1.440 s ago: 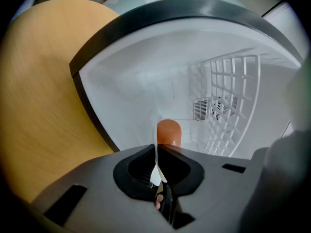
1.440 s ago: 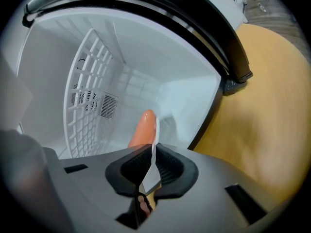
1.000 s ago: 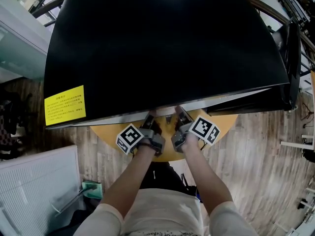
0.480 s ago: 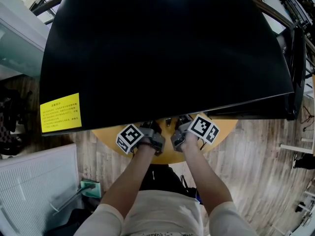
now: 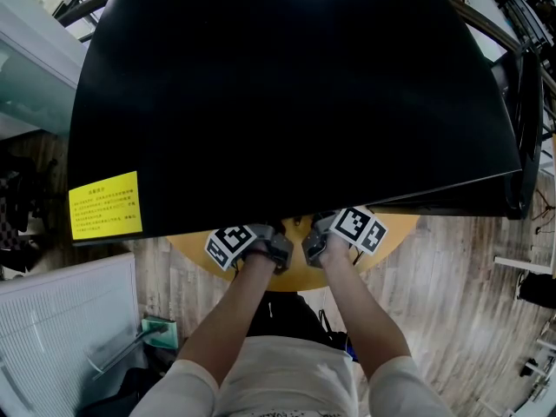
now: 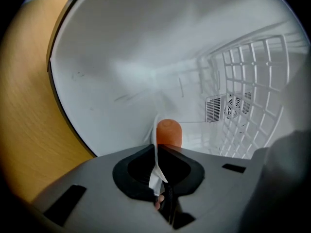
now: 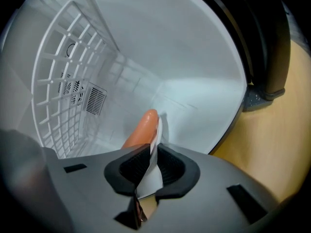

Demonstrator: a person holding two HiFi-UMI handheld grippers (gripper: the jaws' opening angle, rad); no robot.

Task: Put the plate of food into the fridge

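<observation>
A plank floor (image 5: 452,320) lies around the black fridge (image 5: 287,94), which fills most of your head view. A round wooden table (image 5: 395,228) shows just below the fridge's front edge. A yellow label (image 5: 105,205) sits at the fridge's near left corner.

Your two grippers reach in at the front of the fridge, side by side, with their tips hidden under its top edge.

Your left gripper (image 6: 156,152) has its jaws pinched on the thin white rim of the plate (image 6: 155,130). An orange sausage (image 6: 168,132) lies on the plate just past the jaws, inside the fridge's white cavity. A wire shelf (image 6: 252,96) and a small vent (image 6: 226,108) stand at the fridge's back.

Your right gripper (image 7: 151,159) likewise clamps the plate's rim between its pads. The sausage again lies just beyond its jaws, pointing toward the fridge's back wall. Between the two grippers, the plate hangs within the fridge's opening.
</observation>
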